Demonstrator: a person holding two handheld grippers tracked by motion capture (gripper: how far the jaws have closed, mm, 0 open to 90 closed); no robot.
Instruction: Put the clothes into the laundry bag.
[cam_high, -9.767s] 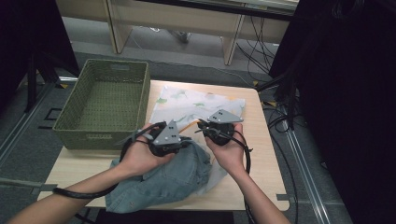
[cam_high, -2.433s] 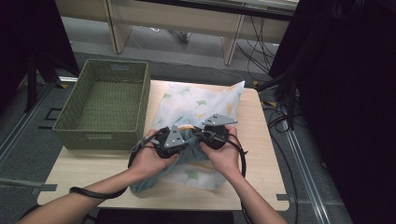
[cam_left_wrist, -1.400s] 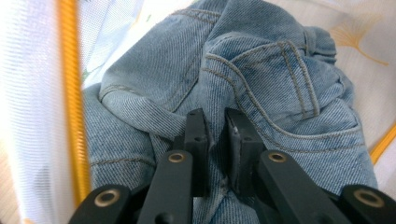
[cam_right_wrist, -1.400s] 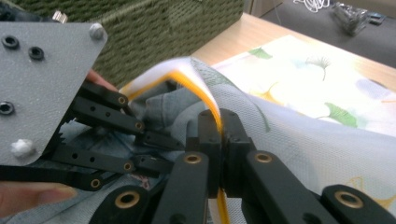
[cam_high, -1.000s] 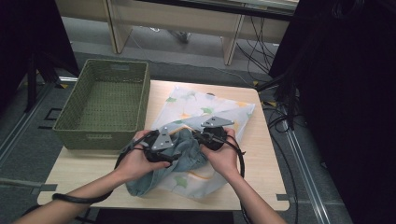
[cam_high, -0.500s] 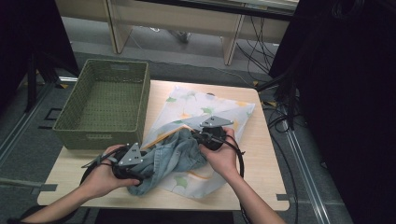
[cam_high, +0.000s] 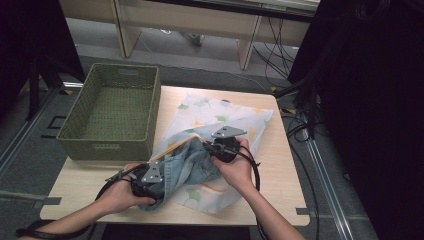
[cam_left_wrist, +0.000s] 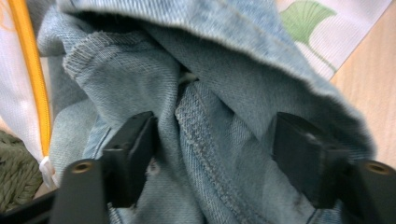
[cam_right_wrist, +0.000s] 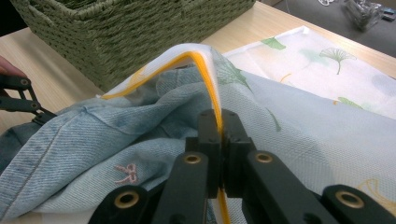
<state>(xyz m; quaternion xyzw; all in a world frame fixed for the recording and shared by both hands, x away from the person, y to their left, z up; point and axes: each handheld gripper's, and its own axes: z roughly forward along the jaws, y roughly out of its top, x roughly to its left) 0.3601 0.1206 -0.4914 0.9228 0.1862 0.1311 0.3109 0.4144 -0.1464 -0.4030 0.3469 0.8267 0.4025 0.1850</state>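
Denim garment (cam_high: 187, 167) lying half inside leaf-print mesh laundry bag (cam_high: 235, 125) at table front, beside green wicker basket (cam_high: 112, 107).

We are judging denim soft, floppy, fairly heavy; bag light, slippery. Best hold on denim: thick seam.

Right gripper (cam_right_wrist: 218, 122) pressed together, pinching bag's orange zipper edge (cam_right_wrist: 205, 79): clear in right gripper view.

Left gripper (cam_left_wrist: 212, 154) spread, denim folds between jaws: clear in left gripper view.
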